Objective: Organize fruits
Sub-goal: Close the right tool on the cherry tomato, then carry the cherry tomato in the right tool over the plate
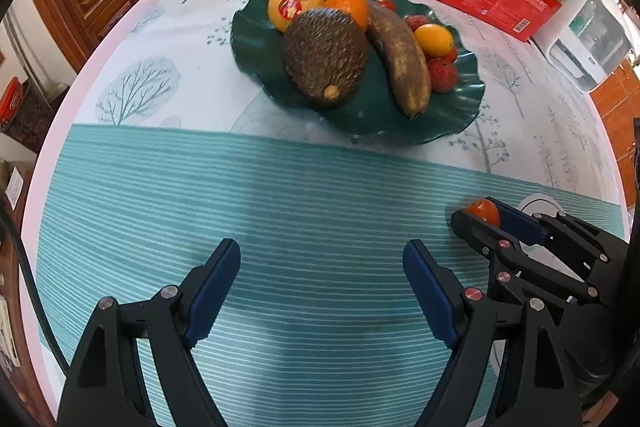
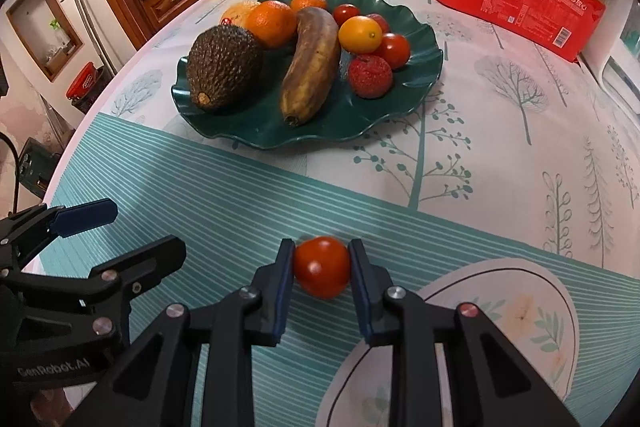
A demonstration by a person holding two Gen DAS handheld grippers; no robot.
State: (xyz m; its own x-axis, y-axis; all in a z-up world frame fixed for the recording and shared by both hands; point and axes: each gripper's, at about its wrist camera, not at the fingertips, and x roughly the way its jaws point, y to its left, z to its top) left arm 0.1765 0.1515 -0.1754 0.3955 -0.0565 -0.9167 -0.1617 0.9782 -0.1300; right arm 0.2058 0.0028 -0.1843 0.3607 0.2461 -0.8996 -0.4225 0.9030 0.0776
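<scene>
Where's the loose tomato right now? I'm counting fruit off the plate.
The tomato is pinched in the right gripper, low centre in the right wrist view, over the striped mat, nearer than the plate.

A glossy, smooth cherry tomato is seen between matt black plastic fingers; a scaly, rough avocado is borne by a glossy green plate.

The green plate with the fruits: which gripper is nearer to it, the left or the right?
Neither is clearly nearer. The left gripper hangs open over the striped mat, short of the green plate. The right gripper, shut on a small tomato, is also over the mat, beside the left one.
</scene>
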